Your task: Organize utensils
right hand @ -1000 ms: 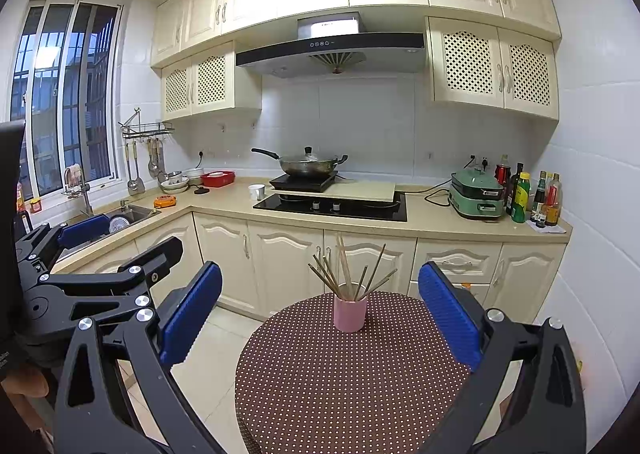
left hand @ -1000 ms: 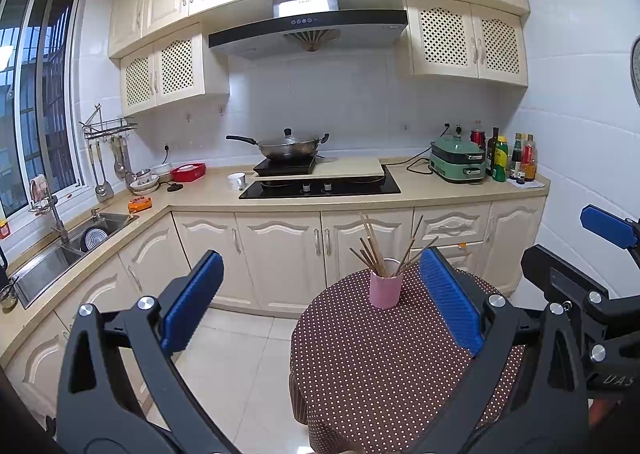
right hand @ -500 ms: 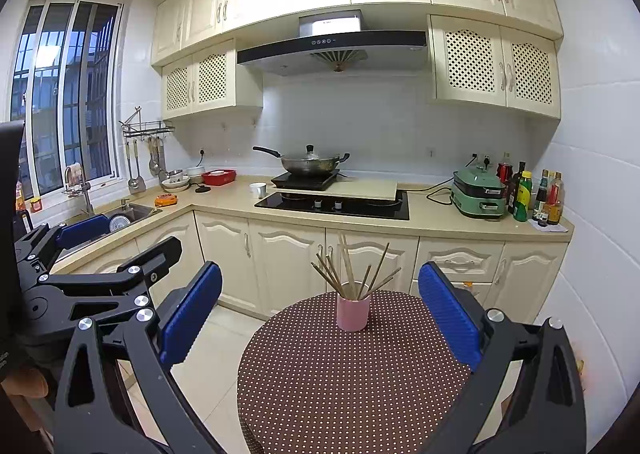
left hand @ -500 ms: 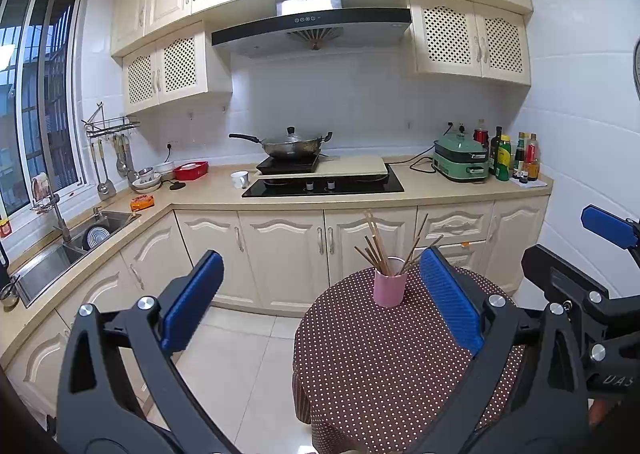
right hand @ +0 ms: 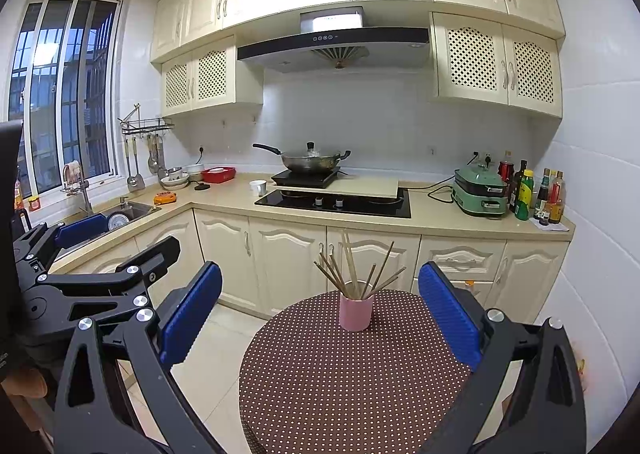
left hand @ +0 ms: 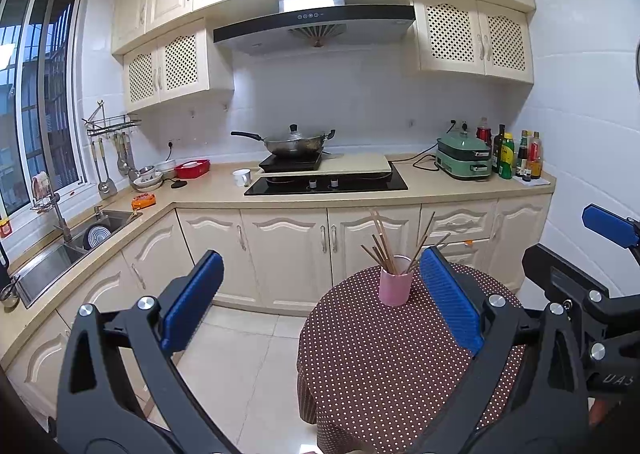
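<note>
- I see the kitchen counter (right hand: 224,200) running in an L along the walls, with a sink (left hand: 52,258) under the window and a black hob (right hand: 336,203) in the middle stretch.
- In front of the counter stands my round desk (right hand: 340,386), covered in a brown cloth with white dots.
- My left hand-held gripper (left hand: 320,298) hangs over the floor and the desk's left edge, fingers spread wide with nothing between the blue pads (left hand: 192,300).
- My right hand-held gripper (right hand: 320,314) is held above the near part of the desk, likewise spread wide and holding nothing; the cup sits between its pads in that view, well beyond them.
- A wok (right hand: 314,161) with a lid rests on a portable burner at the hob's back left.
- A green cooker (right hand: 480,190) stands on the counter's right end, bottles (right hand: 536,194) just beside it.
- The pink cup (right hand: 356,312) stands upright on the far part of the desk.
- The chopsticks (right hand: 352,268) stand in the cup, fanned out and leaning in different directions.
</note>
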A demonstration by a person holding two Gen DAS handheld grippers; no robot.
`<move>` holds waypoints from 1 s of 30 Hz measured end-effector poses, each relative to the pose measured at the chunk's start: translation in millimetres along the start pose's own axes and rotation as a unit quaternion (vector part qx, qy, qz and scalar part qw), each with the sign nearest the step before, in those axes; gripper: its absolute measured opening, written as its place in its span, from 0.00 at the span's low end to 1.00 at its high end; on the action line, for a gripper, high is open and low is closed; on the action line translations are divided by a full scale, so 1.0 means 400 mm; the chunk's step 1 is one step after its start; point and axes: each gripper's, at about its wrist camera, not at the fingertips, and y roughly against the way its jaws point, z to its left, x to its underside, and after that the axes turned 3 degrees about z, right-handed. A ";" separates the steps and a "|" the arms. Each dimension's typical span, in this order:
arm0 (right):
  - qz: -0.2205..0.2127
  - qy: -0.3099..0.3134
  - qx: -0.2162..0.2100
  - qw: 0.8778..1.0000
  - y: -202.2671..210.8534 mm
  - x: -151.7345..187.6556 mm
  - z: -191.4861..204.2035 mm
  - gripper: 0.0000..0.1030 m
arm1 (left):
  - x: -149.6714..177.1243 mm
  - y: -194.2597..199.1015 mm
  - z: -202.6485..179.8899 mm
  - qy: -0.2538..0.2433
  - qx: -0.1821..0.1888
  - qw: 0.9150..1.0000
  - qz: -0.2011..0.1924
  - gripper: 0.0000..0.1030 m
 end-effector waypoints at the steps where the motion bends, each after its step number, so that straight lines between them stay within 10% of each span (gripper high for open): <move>1: 0.000 0.000 0.001 1.000 -0.004 0.000 0.003 0.92 | 0.000 -0.002 0.002 0.000 0.000 1.000 0.001 0.94; 30: 0.013 -0.013 0.024 1.000 -0.109 0.004 0.078 0.92 | 0.010 -0.114 0.098 0.000 0.018 1.000 0.012 0.94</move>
